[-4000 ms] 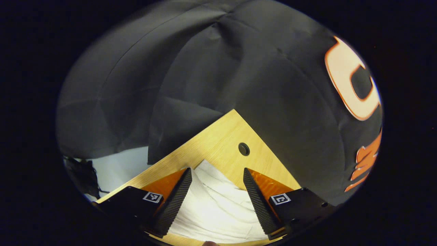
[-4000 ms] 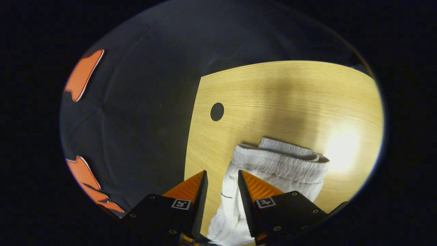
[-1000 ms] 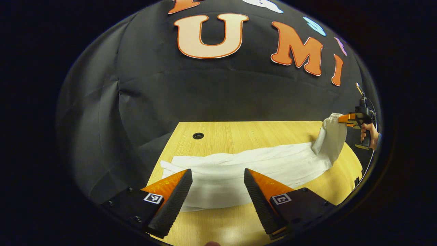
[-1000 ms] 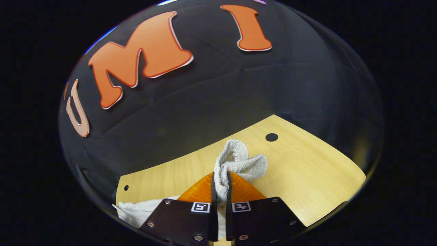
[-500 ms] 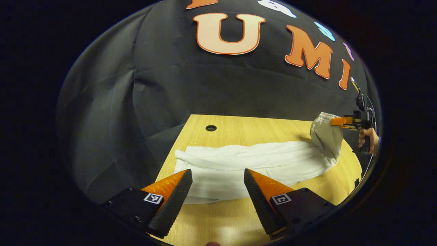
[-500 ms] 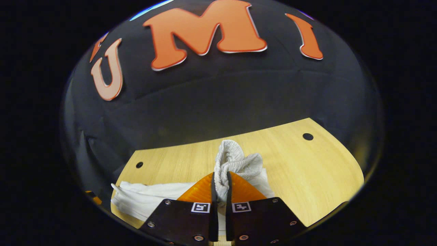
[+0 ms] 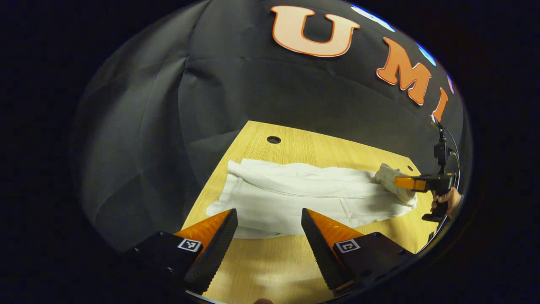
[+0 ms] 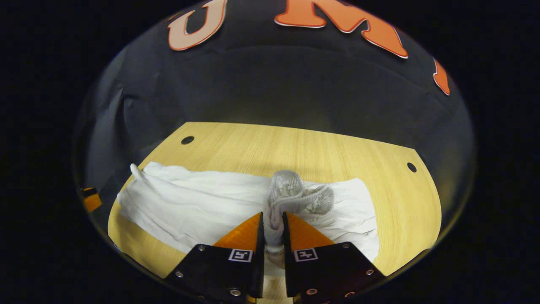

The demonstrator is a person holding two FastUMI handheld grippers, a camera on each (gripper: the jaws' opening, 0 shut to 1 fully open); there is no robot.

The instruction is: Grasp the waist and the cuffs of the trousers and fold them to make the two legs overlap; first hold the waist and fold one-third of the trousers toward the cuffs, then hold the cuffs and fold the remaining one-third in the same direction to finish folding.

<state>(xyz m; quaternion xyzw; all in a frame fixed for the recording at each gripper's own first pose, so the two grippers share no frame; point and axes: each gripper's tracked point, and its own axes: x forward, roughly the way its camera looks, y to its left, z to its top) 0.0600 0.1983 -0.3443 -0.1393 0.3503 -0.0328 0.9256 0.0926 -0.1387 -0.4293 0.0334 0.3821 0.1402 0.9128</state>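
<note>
left gripper (image 7: pixel 269 221) hangs open above the table (image 7: pixel 270 261), white trousers (image 7: pixel 303 194) spread just beyond its fingers.

Table (image 7: pixel 295 147): pale wood, round holes near its far corners.
On it: white trousers (image 7: pixel 295 194), stretched lengthwise along the top.

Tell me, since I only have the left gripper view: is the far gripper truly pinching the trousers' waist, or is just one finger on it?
Observer: It is pinched. In the right gripper view the right gripper has both fingers pressed on the ribbed waistband, which bunches up just past the tips.
Operator: Is that bunch over bare wood or over cloth?
Observer: Over cloth, it looks. The white trousers spread out to both sides of it and behind it on the wooden table.
</note>
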